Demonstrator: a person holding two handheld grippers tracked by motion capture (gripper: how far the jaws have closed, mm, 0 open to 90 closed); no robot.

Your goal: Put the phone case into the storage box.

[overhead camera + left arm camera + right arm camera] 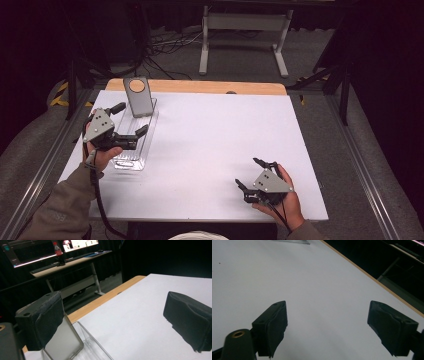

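A grey slab (pixel 139 97) with a round tan disc near its top stands tilted at the far end of a clear plastic tray (pixel 131 159) on the left of the white table. My left gripper (pixel 130 118) hovers over the tray, just in front of the slab, open with nothing between its jaws. In the left gripper view the slab (pixel 63 340) rises behind the left jaw of that gripper (pixel 116 322), and the tray's clear wall (pixel 96 345) runs beside it. My right gripper (pixel 248 172) rests low near the table's front right, open and holding nothing; below that gripper (pixel 337 327) lies bare white tabletop.
The white sheet (pixel 220 140) covers the table, and a wooden strip (pixel 200 86) shows along its far edge. A white desk frame (pixel 245 30) and cables stand on the floor beyond. A desk with monitors (pixel 52 250) shows in the left gripper view.
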